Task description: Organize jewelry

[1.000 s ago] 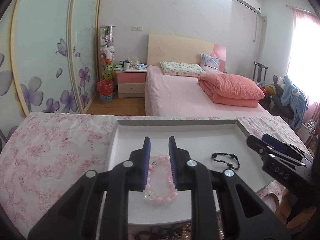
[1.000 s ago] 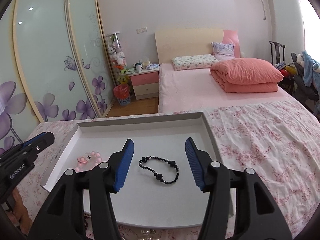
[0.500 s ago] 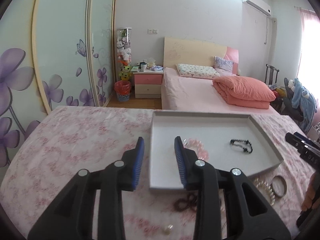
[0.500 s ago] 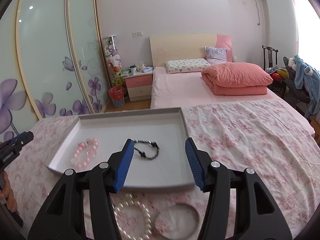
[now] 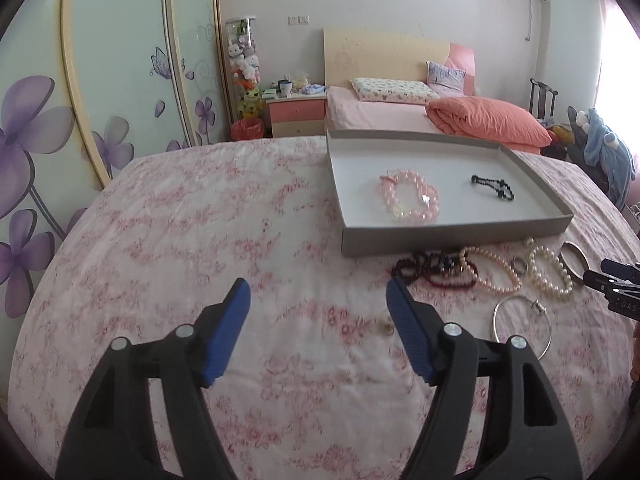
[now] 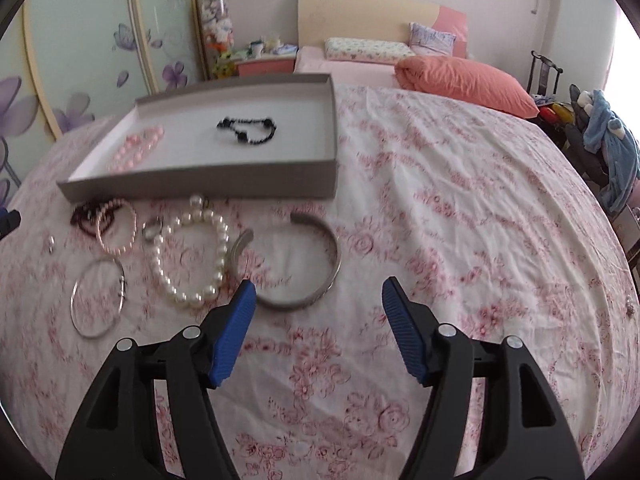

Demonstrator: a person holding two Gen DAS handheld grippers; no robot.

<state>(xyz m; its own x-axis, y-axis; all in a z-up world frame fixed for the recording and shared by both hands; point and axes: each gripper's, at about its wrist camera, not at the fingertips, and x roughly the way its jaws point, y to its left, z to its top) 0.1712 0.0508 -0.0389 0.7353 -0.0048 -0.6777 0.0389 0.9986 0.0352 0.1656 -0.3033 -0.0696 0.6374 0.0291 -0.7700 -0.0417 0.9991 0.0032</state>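
A grey tray (image 5: 452,235) (image 6: 200,184) lies on the floral cloth and holds a pink bead bracelet (image 5: 410,196) (image 6: 136,146) and a black bead bracelet (image 5: 492,188) (image 6: 246,130). Loose in front of it lie a white pearl bracelet (image 6: 192,256) (image 5: 548,268), a wide silver cuff (image 6: 296,262), a thin silver hoop (image 6: 98,298) (image 5: 522,328), a pink bead loop (image 6: 118,232), dark red beads (image 5: 436,270) and a small ring (image 6: 152,228). My left gripper (image 5: 318,304) is open and empty over bare cloth. My right gripper (image 6: 318,300) is open and empty, just right of the cuff.
The work surface is a table covered in pink floral cloth (image 5: 180,240). Behind it stand a bed with an orange quilt (image 5: 488,120), a pink nightstand (image 5: 296,114) and sliding wardrobe doors with purple flowers (image 5: 80,120). A tiny item (image 5: 386,326) lies by my left gripper's right finger.
Both grippers have pulled back from the tray toward me. The left gripper has opened wide after leaving the pink bracelet in the tray. The loose jewelry has come into view.
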